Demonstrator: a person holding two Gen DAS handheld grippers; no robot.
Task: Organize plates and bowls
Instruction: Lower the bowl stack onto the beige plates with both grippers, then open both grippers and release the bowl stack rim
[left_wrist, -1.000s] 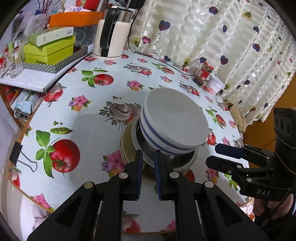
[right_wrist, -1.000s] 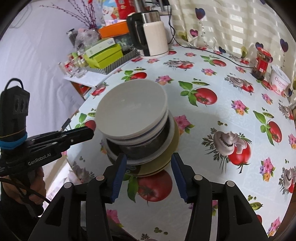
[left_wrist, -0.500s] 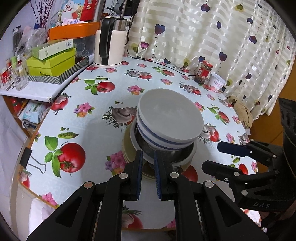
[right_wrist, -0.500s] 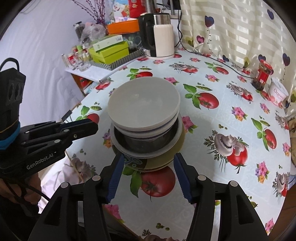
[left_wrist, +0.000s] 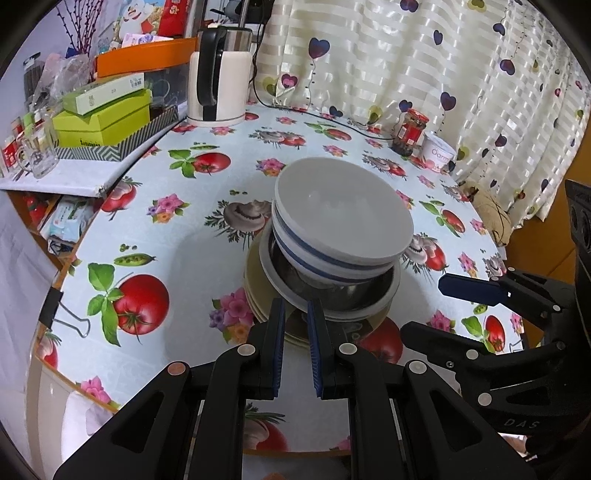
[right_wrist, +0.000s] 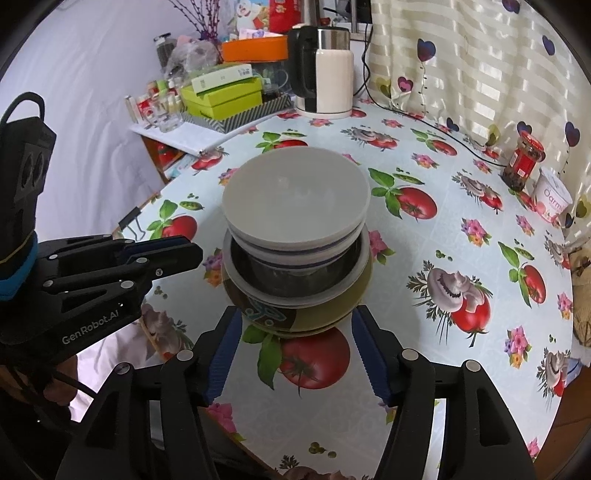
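A stack of dishes (right_wrist: 295, 251) is seen near the front edge of the round table (right_wrist: 461, 280), on the fruit-print cloth: a white bowl (left_wrist: 341, 212) on top, a blue-striped bowl (left_wrist: 314, 258) under it, a steel bowl (right_wrist: 291, 273) below that, then a white plate (left_wrist: 391, 295) and olive plates (right_wrist: 306, 317) at the base. The right gripper (right_wrist: 297, 354) is held just in front of the stack, and its jaws are opening; compared with a second ago they are plainly spread wider, and the olive plates are framed between the blue pads without being touched. The left gripper (left_wrist: 295, 349) is kept nearly closed, only a narrow slit between its pads, nothing pinched in it, and no change in that gap is seen against the earlier view. The stack itself is found unchanged, upright, the top bowl tilted slightly. A kettle (right_wrist: 325, 85) is seen well behind.
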